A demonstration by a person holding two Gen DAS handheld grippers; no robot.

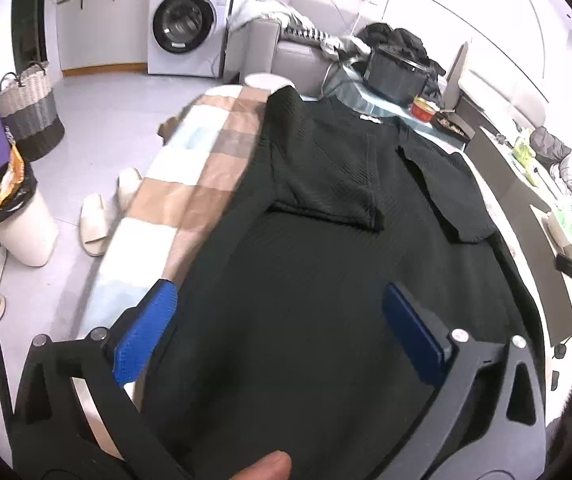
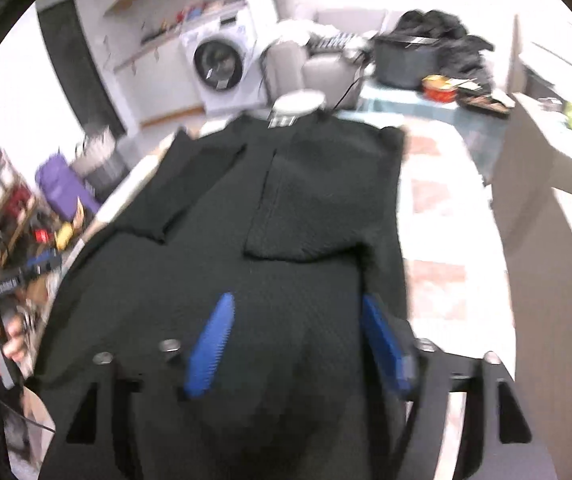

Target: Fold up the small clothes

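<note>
A black ribbed knit garment (image 1: 325, 208) lies flat on a checked cloth-covered table (image 1: 190, 168), both sleeves folded in over its chest. It also shows in the right wrist view (image 2: 286, 208). My left gripper (image 1: 282, 300) is open, its blue pads (image 1: 146, 332) spread wide over the garment's lower left part. My right gripper (image 2: 297, 320) is open over the lower right part, its right pad (image 2: 381, 340) near the garment's right edge. The right wrist view is blurred by motion.
A washing machine (image 1: 186, 20) stands at the back. A dark box (image 1: 395, 74) and a red bowl (image 1: 421, 109) sit at the table's far end. Slippers (image 1: 102, 216), a bin (image 1: 22, 224) and a basket (image 1: 28, 112) stand on the floor to the left.
</note>
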